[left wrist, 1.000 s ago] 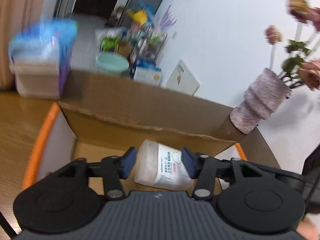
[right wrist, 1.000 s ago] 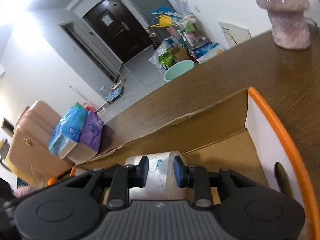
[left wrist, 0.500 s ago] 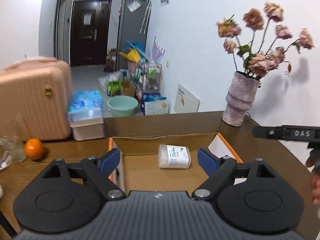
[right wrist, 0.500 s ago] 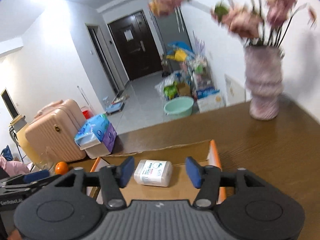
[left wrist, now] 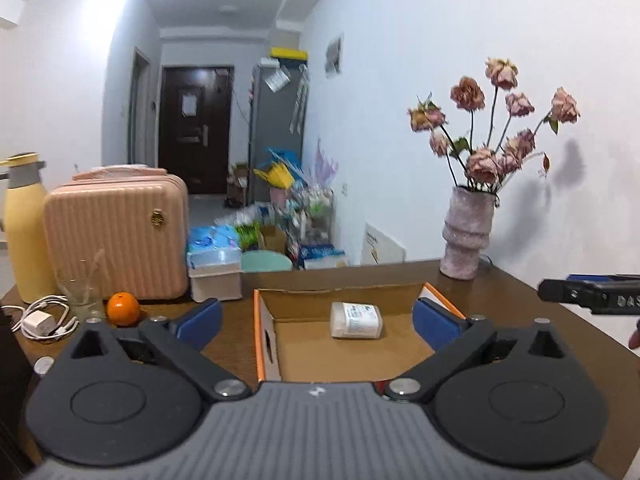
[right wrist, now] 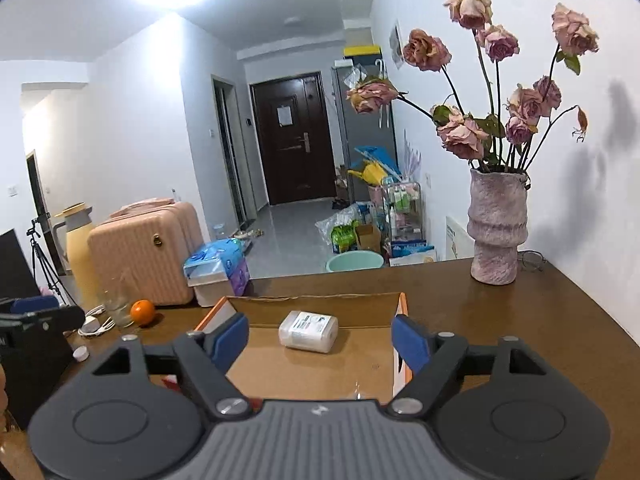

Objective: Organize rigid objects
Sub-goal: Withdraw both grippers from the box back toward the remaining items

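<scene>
A white plastic bottle [left wrist: 356, 320] with a printed label lies on its side inside the open cardboard box [left wrist: 344, 350] with orange edges, toward its far wall. It shows in the right wrist view as well, the bottle [right wrist: 308, 331] resting in the box [right wrist: 312, 364]. My left gripper [left wrist: 317, 322] hangs well back from the box, its jaws still opening, nothing between them. My right gripper [right wrist: 321, 338] is also drawn back above the near side of the box, jaws opening and empty. Each gripper's tip shows at the other view's edge.
A pink vase of dried roses [right wrist: 497, 226] stands at the table's far right. On the left are an orange [left wrist: 123, 309], a glass [left wrist: 81, 289], a white charger with cable [left wrist: 42, 321], a yellow flask [left wrist: 25, 224] and a pink suitcase [left wrist: 116, 236]. A tissue pack [right wrist: 218, 266] sits behind the box.
Both grippers let go of the white bottle, opened wide and pulled back and up from the box. The bottle now lies alone on the box floor.
</scene>
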{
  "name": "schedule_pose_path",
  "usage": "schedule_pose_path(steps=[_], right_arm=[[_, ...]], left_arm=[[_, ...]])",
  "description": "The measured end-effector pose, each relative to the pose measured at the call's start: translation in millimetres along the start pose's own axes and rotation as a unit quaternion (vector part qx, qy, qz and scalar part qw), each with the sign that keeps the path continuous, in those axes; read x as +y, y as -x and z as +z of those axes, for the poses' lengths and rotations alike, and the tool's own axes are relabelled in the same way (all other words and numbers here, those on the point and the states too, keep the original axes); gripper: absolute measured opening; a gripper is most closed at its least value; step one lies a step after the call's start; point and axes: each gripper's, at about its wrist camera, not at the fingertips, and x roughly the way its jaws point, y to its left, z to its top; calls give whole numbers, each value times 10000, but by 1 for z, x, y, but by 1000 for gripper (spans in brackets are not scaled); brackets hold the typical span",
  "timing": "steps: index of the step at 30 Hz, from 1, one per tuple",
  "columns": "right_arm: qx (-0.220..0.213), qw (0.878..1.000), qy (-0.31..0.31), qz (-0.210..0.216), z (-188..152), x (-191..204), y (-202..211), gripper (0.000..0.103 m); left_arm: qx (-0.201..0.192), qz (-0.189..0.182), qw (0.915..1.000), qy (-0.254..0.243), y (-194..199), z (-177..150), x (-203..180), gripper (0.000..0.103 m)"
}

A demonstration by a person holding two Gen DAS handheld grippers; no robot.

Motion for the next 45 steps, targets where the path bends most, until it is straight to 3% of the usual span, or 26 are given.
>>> schedule_pose_path(steps=[2,5,8,10,16,21,26,31,38,45], right_arm=[[-192,9997,156,-5,-12,6,7,88],[-506,9981,343,6,-31,13,19,94],[-774,9964,353,-32,-54,15,28,99],[-898,9949,443,-119,-71,16,32,103],[-772,9968,41,-185,-128,0,40,103],[-607,9977,-108,-290,-164,-9,45,103],[-742,9963,-128,-409,-196,-9,62,103],[-791,9955,4,-517,-225,1,90,103],[-934,9922,148,-813,-246,34,133,103],[-933,9891,991,-569,-260,65,153,103]], left_arm=[[-96,89,9999,53,6,-13,1,103],[-307,149,9994,72,13,-31,2,103],[-757,299,9967,-63,20,-58,2,103],[-807,457,9956,-101,24,-80,4,103],[-535,407,9977,37,37,-128,9,103],[-616,363,9974,34,56,-152,6,103],[-753,451,9961,-28,78,-170,0,103],[-798,551,9953,-52,101,-189,-4,103],[-573,310,9976,236,129,-210,0,103],[-709,299,9970,114,135,-214,-9,103]])
